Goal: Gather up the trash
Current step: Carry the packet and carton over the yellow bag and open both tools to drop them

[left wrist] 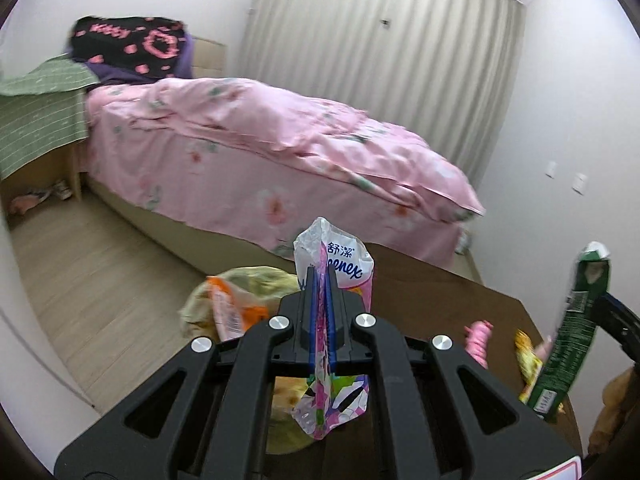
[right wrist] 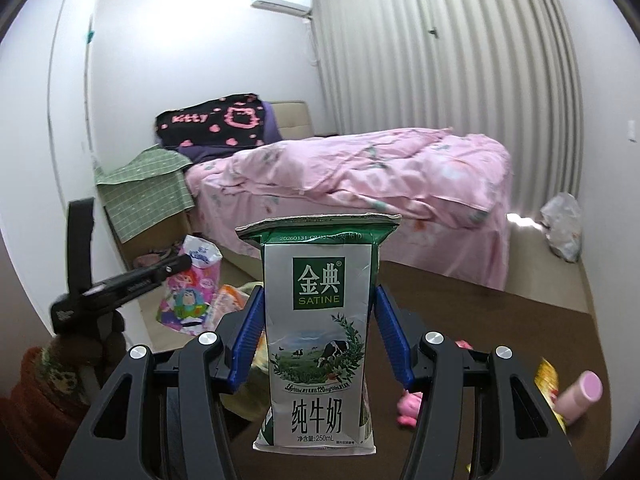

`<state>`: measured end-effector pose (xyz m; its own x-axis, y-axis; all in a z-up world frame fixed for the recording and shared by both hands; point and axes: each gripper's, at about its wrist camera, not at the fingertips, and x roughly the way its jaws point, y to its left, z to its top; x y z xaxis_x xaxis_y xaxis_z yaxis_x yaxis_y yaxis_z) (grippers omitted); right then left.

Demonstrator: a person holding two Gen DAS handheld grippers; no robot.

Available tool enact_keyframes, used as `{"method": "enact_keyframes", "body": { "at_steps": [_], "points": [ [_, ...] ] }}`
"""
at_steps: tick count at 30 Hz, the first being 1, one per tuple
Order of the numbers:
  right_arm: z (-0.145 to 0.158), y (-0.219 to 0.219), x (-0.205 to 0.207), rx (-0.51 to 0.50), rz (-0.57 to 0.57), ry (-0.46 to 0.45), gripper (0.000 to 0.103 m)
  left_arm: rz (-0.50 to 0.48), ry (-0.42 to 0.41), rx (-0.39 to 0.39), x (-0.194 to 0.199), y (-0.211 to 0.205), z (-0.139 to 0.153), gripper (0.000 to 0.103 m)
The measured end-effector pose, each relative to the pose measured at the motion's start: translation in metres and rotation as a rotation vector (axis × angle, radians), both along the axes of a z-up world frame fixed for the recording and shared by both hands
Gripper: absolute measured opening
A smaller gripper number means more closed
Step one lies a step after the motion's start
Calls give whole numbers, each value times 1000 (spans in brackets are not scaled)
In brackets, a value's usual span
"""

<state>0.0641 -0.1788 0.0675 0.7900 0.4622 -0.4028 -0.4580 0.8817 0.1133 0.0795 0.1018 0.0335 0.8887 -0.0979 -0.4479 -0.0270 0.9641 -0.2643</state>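
My left gripper (left wrist: 320,276) is shut on an empty Kleenex tissue wrapper (left wrist: 340,260), pink and white plastic, held above the brown table (left wrist: 432,292). The wrapper also shows in the right wrist view (right wrist: 192,284). My right gripper (right wrist: 320,312) is shut on a green and silver Satine milk carton (right wrist: 320,336), held upright above the table; the carton shows at the right of the left wrist view (left wrist: 568,328). A yellowish bag (left wrist: 240,300) with an orange wrapper in it sits below my left gripper.
On the table lie a pink toy (right wrist: 408,404), a pink bottle (right wrist: 580,392) and a yellow wrapper (right wrist: 548,380). A bed with a pink cover (left wrist: 280,140) stands beyond. A white plastic bag (right wrist: 562,224) lies on the floor by the curtain.
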Motion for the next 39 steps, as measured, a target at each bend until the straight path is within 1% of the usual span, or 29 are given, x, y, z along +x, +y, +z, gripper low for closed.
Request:
{"method": "enact_keyframes", "body": {
  "at_steps": [4,8,9,12,16,19,22,24,27,29,31,34,39],
  "points": [
    [3,29,22,16,63,-8,52,67,1,-11,8,14,-15,4],
    [0,57,55,77,127,-6,52,136,15,-20,18,26,-35,4],
    [-3,66,66,94,146,-4,52,165,18,-43,23,32,-42,4],
    [-13,92,98,118,181,14,52,192,44,-112,39,46,-62,4],
    [-37,121,139,127,214,42,52,177,69,-164,55,54,-82,4],
    [-64,135,170,150,228,104,52,165,108,-171,68,56,-99,4],
    [-104,149,200,127,241,252,52,164,166,-157,76,55,-119,4],
    [-126,159,211,89,257,345,52,166,209,-140,81,54,-132,4],
    [-153,168,215,27,278,431,52,150,251,-143,84,53,-148,4],
    [-161,166,218,35,273,485,52,125,272,-129,87,47,-152,3],
    [-162,159,217,52,259,494,52,89,282,-110,89,40,-156,3],
    [-164,154,217,34,257,506,52,53,284,-106,92,34,-157,3],
    [-162,153,218,6,263,515,51,83,259,-154,97,44,-151,3]
  ]
}}
